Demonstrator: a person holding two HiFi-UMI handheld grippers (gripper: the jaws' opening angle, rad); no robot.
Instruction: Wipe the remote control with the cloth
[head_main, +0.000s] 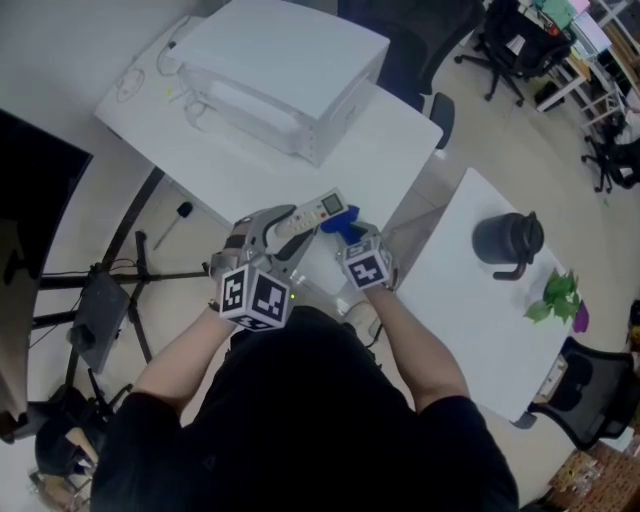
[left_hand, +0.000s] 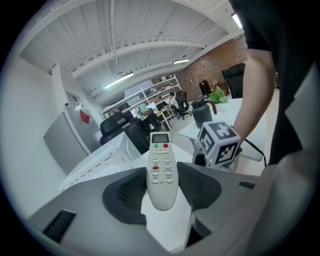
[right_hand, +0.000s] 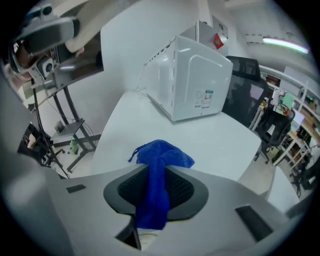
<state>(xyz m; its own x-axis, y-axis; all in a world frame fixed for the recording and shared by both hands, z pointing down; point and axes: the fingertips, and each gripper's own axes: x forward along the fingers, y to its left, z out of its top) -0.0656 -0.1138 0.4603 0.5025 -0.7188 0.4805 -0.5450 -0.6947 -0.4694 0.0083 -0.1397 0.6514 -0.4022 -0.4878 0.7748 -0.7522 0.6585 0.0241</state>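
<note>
Currently left claw (left_hand: 162, 187) pinches white plastic remote control (left_hand: 160, 155) by its tail, right claw (right_hand: 156, 187) pinches bunched blue cloth (right_hand: 161, 159) (thin fold); hard wiping could lever either loose.

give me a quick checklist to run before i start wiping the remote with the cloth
1. Remote control gripped: ok, the left claw has its pads on both sides of the lower end.
2. Cloth gripped: ok, the right claw pinches it, with a bunch sticking out past the tips.
3. Button face reachable: ok, it faces up, uncovered.
4. Cloth on the remote control yet: cannot tell; in the head view it sits right by the screen end.
5. White box out of the way: ok, it stands on the table beyond both claws.
</note>
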